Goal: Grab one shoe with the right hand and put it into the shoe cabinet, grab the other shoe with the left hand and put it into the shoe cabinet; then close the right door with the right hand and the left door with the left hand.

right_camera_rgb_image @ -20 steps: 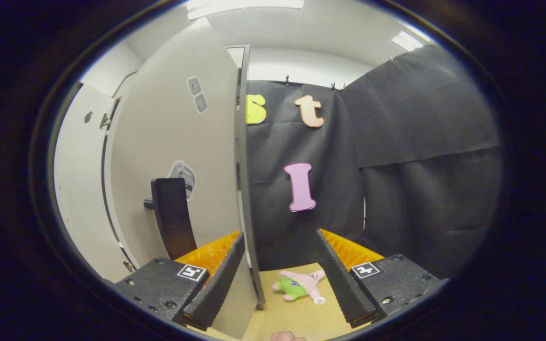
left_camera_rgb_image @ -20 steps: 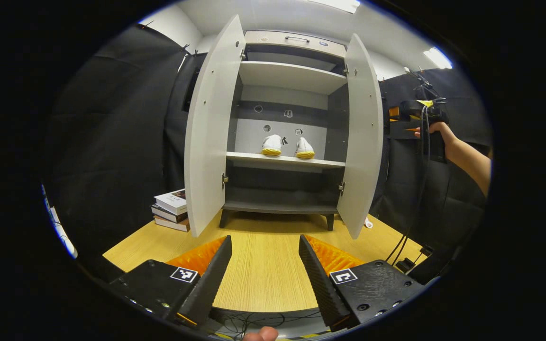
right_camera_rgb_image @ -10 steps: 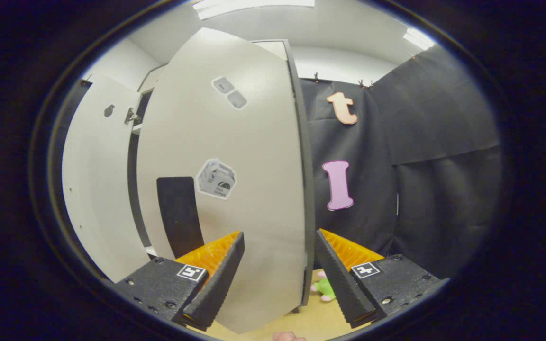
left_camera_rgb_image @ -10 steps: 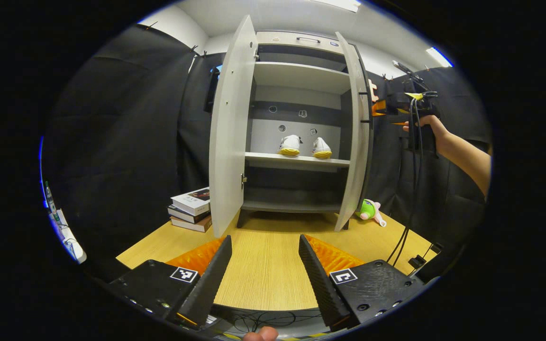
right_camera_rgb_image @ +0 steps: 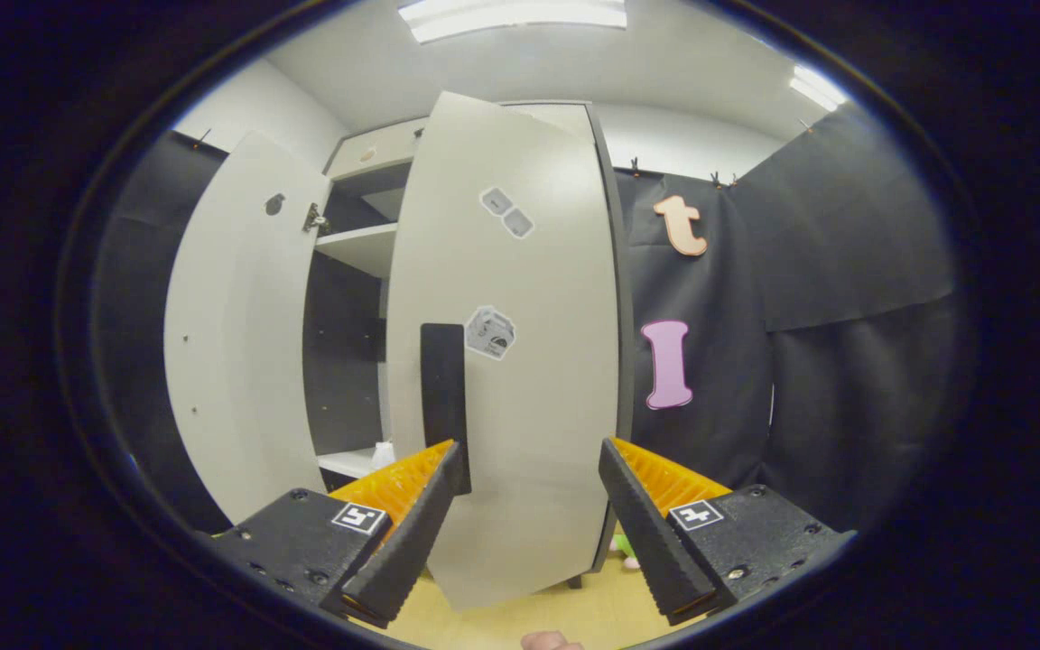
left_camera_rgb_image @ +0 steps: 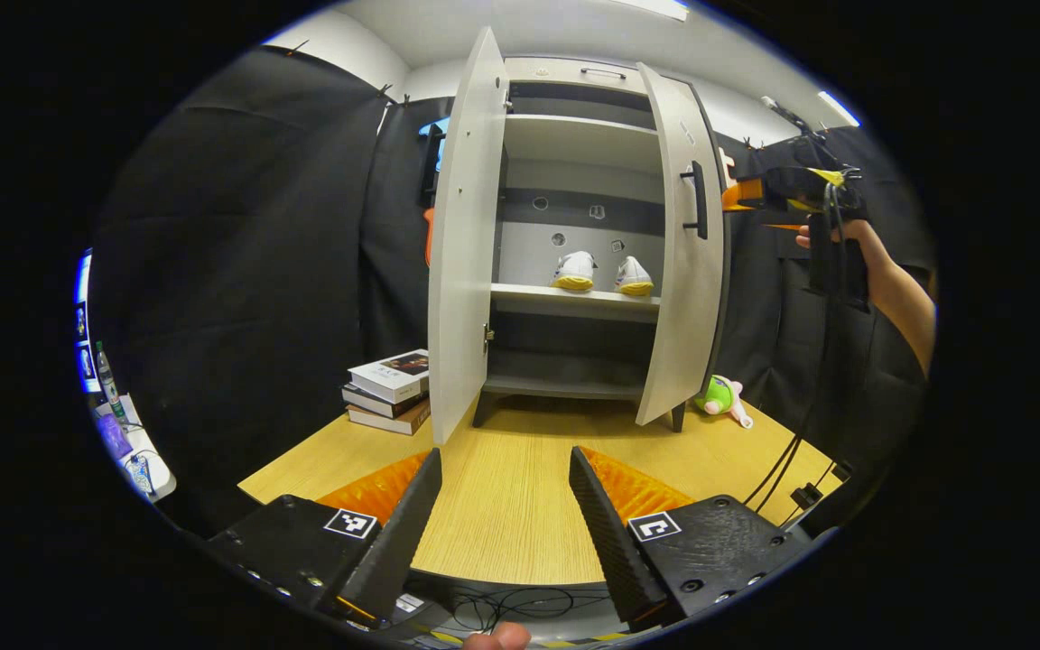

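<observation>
Two white shoes with yellow soles (left_camera_rgb_image: 601, 273) sit side by side on the middle shelf of the pale shoe cabinet (left_camera_rgb_image: 574, 126). Its right door (left_camera_rgb_image: 684, 262) is swung partly inward; the left door (left_camera_rgb_image: 466, 244) stands wide. My right gripper (right_camera_rgb_image: 529, 515) is open just outside the right door (right_camera_rgb_image: 520, 379), near its dark handle (right_camera_rgb_image: 443, 397). Farther off in the left gripper view, the right gripper (left_camera_rgb_image: 777, 194) is held by a hand beside that door. My left gripper (left_camera_rgb_image: 504, 519) is open and empty over the wooden table (left_camera_rgb_image: 502, 487), well back from the cabinet.
A stack of books (left_camera_rgb_image: 389, 390) lies left of the cabinet. A green and pink plush toy (left_camera_rgb_image: 720, 397) rests on the table at the cabinet's right foot. Cables (left_camera_rgb_image: 782, 469) hang at the right table edge. Black cloth walls surround the booth.
The right door has swung from wide open to partly closed, with the right gripper following its outer face. The left gripper has drifted left and back; the left door has not moved.
</observation>
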{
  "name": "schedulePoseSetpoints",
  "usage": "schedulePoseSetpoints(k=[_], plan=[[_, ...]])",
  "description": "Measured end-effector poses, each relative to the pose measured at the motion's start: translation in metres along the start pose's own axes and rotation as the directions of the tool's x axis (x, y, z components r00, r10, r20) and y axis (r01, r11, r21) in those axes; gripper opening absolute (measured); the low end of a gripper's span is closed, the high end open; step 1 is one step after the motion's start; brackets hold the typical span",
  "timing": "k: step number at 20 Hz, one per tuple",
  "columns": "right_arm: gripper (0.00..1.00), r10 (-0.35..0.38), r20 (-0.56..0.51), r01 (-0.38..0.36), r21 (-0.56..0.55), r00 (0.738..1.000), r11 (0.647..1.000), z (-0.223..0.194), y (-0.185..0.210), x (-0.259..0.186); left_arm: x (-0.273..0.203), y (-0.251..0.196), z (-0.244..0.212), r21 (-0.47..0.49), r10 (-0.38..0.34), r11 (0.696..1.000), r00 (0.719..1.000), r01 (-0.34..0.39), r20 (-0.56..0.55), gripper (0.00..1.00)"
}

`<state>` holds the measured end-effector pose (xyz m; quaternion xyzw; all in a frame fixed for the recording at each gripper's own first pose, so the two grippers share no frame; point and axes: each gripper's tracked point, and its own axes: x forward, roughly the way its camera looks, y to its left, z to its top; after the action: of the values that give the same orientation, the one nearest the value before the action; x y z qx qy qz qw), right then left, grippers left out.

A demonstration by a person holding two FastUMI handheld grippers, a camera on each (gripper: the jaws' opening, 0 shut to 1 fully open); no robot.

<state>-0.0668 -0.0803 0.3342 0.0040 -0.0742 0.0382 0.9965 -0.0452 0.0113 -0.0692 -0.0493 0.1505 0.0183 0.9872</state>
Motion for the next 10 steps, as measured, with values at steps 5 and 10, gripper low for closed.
schedulePoseSetpoints(k=[5,10], plan=[[0.99,0.026,-0.002,-0.026,-0.017,1.0,1.0,-0.026,0.018,-0.06,0.0,-0.014,0.0,0.014,-0.034,0.999,0.999,0.034,0.0,0.86],[0.99,0.044,-0.039,-0.044,-0.016,0.998,0.999,-0.062,0.035,-0.108,0.002,-0.032,0.001,0.016,-0.081,0.997,0.997,0.081,-0.005,0.86]])
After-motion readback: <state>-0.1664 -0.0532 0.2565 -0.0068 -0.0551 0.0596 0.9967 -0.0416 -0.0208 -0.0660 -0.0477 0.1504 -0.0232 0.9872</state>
